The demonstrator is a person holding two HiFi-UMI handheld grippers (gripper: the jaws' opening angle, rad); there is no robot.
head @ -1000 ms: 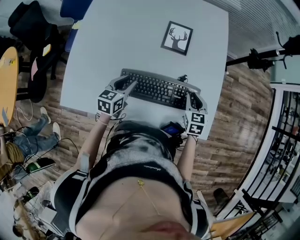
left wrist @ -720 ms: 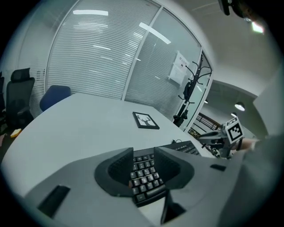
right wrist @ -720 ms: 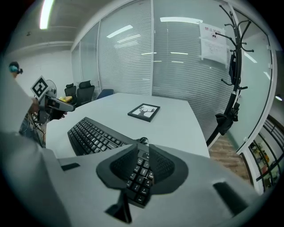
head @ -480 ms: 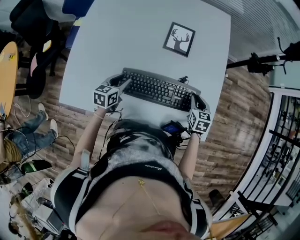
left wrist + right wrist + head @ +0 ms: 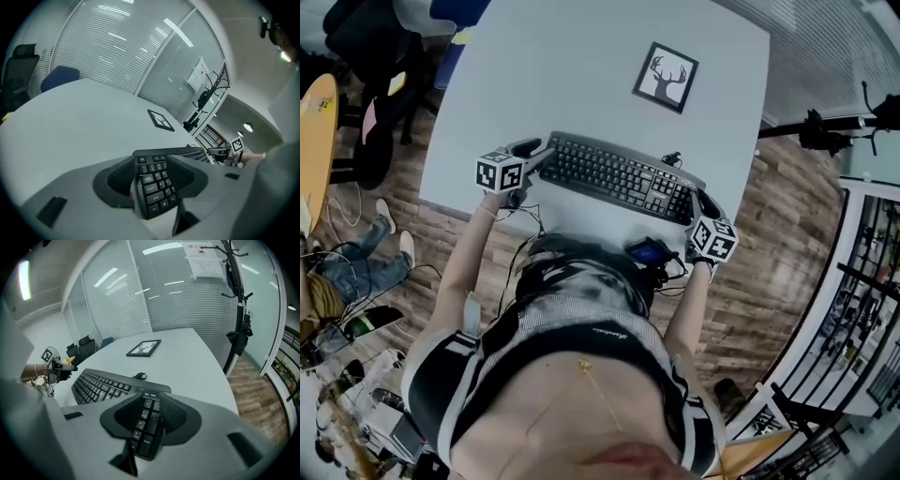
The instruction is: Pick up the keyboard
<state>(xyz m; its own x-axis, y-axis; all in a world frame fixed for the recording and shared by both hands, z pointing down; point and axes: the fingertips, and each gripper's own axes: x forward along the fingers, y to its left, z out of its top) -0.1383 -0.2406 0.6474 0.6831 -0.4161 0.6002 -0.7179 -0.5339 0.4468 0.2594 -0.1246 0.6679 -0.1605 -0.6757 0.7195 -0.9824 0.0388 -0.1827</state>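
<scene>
A black keyboard (image 5: 619,176) lies flat on the white table (image 5: 581,75), near its front edge. My left gripper (image 5: 542,155) is at the keyboard's left end. In the left gripper view that end (image 5: 151,192) sits between the jaws of this gripper (image 5: 157,166), which have just been opening, and dark gaps show beside it. My right gripper (image 5: 699,204) is at the right end. That end of the keyboard (image 5: 98,383) lies between the right gripper (image 5: 150,416) jaws, which have also just been opening.
A framed deer picture (image 5: 666,77) lies farther back on the table. A small black object (image 5: 672,157) rests behind the keyboard's right part. Office chairs (image 5: 366,56) and an orange round table (image 5: 314,141) stand at the left, a black stand (image 5: 825,127) at the right.
Both marker cubes have drawn outward from the keyboard's ends, the left one leftward, the right one toward the table's front right edge. The keyboard stays on the table.
</scene>
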